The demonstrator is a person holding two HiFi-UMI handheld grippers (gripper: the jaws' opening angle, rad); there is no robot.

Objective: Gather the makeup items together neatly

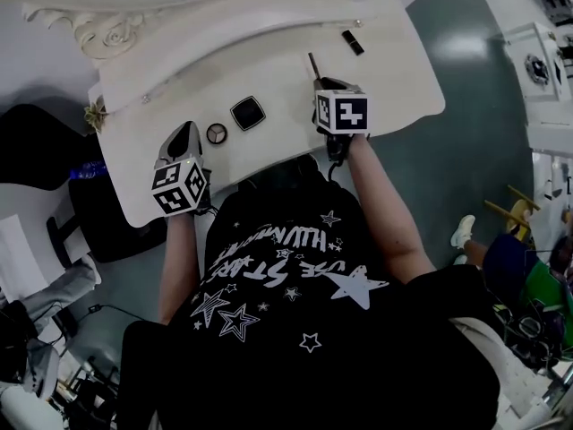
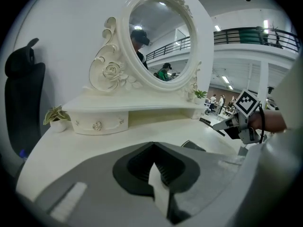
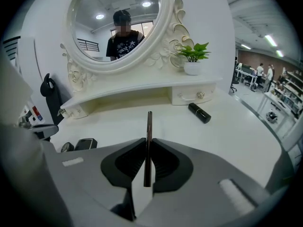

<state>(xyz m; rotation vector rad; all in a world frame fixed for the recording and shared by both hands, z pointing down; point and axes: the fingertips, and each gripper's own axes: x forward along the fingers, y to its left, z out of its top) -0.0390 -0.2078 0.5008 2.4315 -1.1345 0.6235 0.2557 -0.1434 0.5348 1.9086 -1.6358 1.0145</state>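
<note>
Pencil was pinched in the nearly closed jaws of the right gripper, long axis pointing up-frame. Square compact and round pot lay to its left, nearer the left gripper, whose jaws were together and held nothing.

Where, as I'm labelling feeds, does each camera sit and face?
Head view: on the person's head, looking steeply down at the dressing table; torso, forearms, left gripper and right gripper show.
Left gripper view: on that gripper, facing the oval mirror; its shut fingers show.
Right gripper view: faces the mirror too; its fingers grip a thin pencil.
Both gripper views share the mirror; head and right gripper views share the lipstick.
</note>
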